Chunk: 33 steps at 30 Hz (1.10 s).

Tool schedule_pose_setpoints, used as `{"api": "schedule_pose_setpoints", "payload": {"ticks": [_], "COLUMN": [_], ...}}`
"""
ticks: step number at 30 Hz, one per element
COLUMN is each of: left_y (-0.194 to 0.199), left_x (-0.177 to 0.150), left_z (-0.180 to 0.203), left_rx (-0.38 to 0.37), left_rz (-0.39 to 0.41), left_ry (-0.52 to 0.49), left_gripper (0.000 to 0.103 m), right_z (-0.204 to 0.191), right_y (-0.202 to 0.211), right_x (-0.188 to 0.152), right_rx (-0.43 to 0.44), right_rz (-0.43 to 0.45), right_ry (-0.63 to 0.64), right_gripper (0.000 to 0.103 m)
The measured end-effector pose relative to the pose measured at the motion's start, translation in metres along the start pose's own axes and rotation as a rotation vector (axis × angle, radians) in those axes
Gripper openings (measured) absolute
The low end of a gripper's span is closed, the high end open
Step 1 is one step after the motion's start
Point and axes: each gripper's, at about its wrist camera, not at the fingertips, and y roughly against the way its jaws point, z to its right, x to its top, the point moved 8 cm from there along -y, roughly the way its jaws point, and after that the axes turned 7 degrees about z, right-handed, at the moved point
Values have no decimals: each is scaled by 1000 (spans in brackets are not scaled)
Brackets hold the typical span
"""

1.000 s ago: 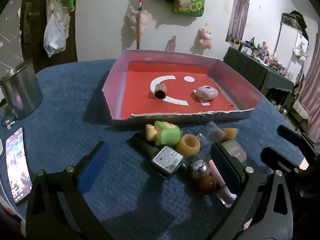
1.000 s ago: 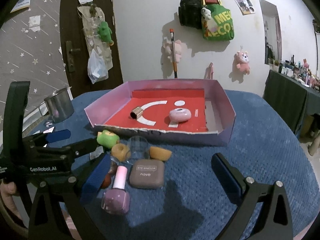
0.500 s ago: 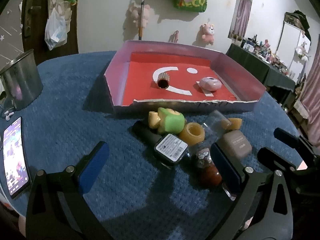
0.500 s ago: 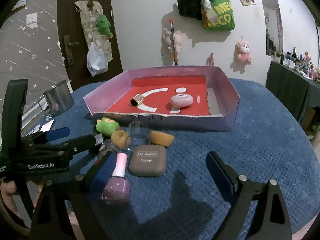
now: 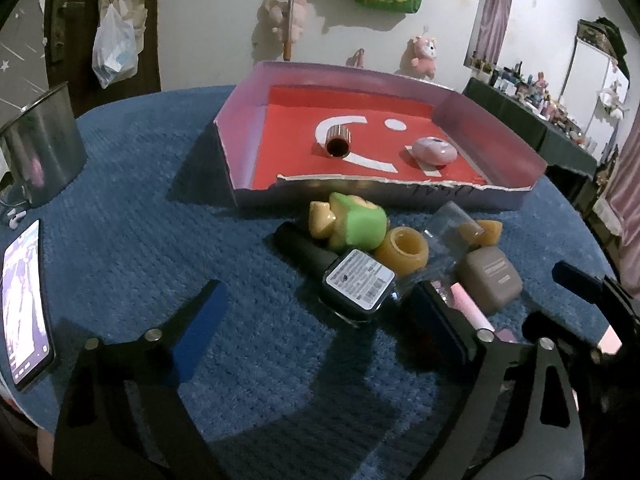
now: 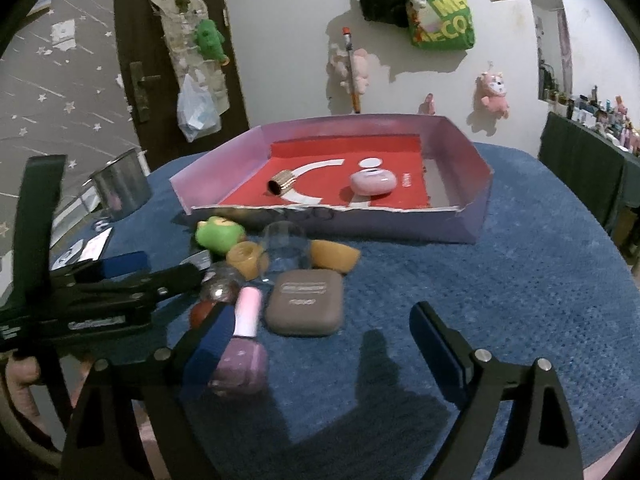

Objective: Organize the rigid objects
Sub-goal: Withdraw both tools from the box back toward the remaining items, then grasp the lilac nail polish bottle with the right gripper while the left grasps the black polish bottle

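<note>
Pink nail-polish bottle: it lies on its side on the blue worktop, at the near edge of a cluster of small rigid items in front of the red-floored tray. Its long axis runs roughly away from the camera, pale cap toward the tray, squarish body nearest the viewer. The taupe compact case sits just beside the cap on its right; a clear glass jar, two amber pieces and a green toy lie beyond.

Right claw: its jaws are closing but remain widely parted, with no pad pressing on anything. The left blue pad stands just beside the bottle's left flank, and contact cannot be resolved; the right pad is well apart from it, over bare cloth. The bottle thus lies at the left margin of the gap, its axis nearly parallel to the fingers, so a closing stroke would probably meet its flanks once the claw shifts leftward.

Left claw: its jaws are likewise closing and grip nothing. The dark bottle with a white label lies ahead in its gap, long axis slanting up-left. The right claw appears nearer the pink bottle, the left nearer the dark one.

Tray contents: a gold ribbed cylinder and a pink oval case.
</note>
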Motion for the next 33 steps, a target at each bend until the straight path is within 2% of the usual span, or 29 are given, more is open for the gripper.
{"api": "schedule_pose_setpoints", "payload": {"ticks": [4,7,11,23,28,33], "left_y": [-2,-5,-10,-31,-26,-4], "left_x": [-1,-4,-3,9,5,-10], "left_z": [-4,-5,-5,0,-3,-17], "left_rx": [5,-10,-6,86,85,88], "left_rz": [-12,-29,-40,-39,-49,-60], "left_ry": [6,31,56,86,76,70], "left_gripper": [90,89,87,88,90,90], "right_z": [-16,-29,-45,-49,-50,-48], "right_y": [-1,-3,-4,-7,-7,-9], "right_x": [-10,-21,-33,-38,-39,-37], "right_rx": [47,93,130,130,130,126], "right_rz": [-18,-45,-69,-70,-68,-65], "right_ry": [35,50,82,100,106,103], "right_gripper": [91,86,84,84,84,84]}}
